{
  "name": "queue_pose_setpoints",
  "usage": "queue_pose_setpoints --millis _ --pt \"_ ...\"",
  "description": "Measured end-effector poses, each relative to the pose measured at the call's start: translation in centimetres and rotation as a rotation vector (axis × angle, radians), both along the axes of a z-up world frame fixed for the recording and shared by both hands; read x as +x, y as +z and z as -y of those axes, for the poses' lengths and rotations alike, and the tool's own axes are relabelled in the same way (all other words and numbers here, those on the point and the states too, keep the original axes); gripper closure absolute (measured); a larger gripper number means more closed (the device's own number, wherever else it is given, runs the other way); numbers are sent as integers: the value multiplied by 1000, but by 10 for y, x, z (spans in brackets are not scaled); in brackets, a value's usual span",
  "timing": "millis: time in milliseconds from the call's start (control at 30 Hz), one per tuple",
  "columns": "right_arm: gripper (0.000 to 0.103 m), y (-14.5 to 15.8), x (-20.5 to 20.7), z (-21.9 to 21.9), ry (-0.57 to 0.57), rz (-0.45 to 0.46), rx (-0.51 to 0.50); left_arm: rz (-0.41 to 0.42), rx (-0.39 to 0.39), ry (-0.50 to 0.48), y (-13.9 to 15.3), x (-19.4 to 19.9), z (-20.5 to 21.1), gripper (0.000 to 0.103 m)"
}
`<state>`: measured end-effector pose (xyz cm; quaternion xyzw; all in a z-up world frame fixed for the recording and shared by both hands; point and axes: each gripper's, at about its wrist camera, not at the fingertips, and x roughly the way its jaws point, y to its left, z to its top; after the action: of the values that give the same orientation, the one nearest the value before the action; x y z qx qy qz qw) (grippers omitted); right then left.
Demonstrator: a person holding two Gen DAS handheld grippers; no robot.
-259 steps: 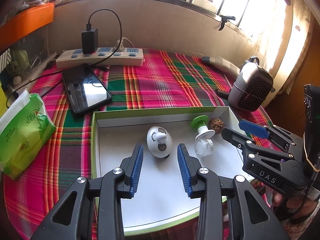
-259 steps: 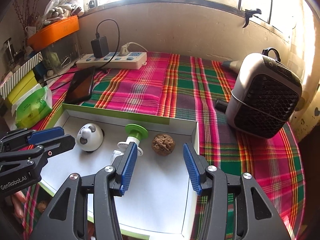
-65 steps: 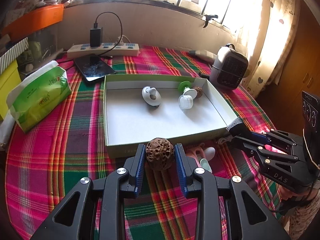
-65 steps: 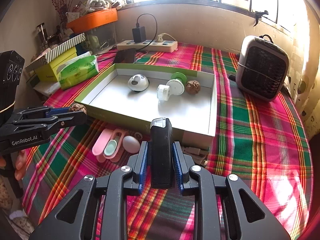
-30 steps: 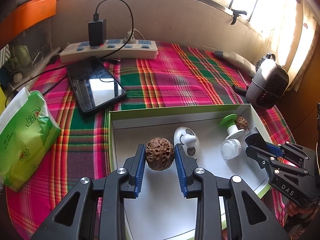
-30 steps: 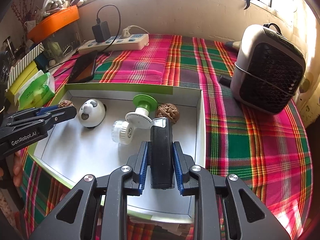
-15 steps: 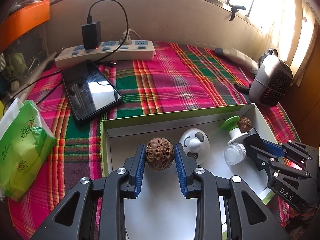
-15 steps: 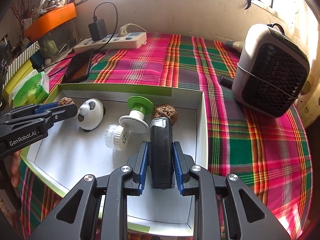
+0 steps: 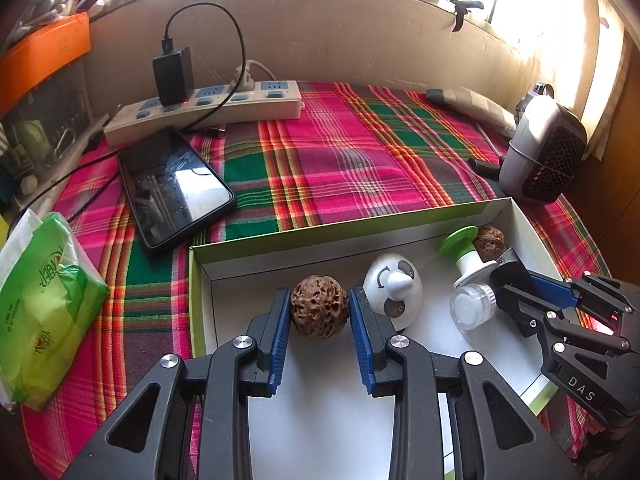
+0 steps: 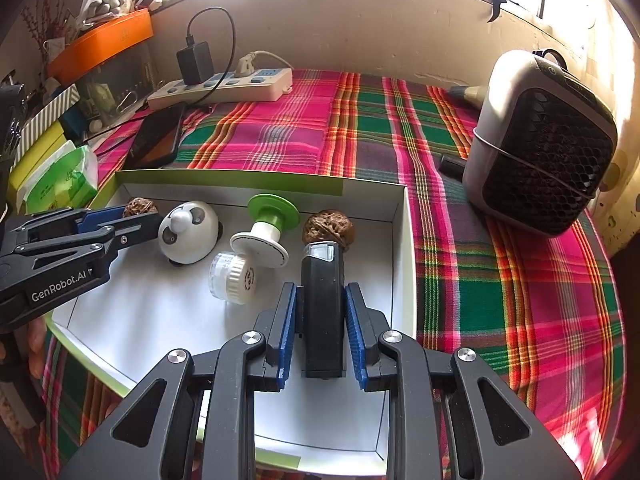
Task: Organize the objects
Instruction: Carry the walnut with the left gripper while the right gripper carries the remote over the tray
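- Holding a pitted brown nut (image 9: 319, 312) between clenched blue pads, the left gripper (image 9: 320, 320) hangs over the near-left corner of the white box (image 9: 256, 248), lower centre of its frame.
- Gripping a black lighter (image 10: 322, 304) upright, long axis along the fingers, the right gripper (image 10: 322, 320) sits above the box floor near the right wall.
- Both tools tilt steeply downward; each load lies straight ahead over bare floor, so release looks like the next call.
- Beside them lie a panda toy (image 10: 188, 232), green-topped bottle (image 10: 266, 224) and walnut (image 10: 328, 228).
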<state>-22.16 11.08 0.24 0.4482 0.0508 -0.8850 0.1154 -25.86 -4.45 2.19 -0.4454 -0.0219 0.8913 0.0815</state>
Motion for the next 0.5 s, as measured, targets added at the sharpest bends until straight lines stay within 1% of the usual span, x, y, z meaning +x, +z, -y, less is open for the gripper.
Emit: queue_pose_setpoints --millis 500 --pt "78 1 1 1 -5 -13 -3 -1 -11 9 -1 -2 0 74"
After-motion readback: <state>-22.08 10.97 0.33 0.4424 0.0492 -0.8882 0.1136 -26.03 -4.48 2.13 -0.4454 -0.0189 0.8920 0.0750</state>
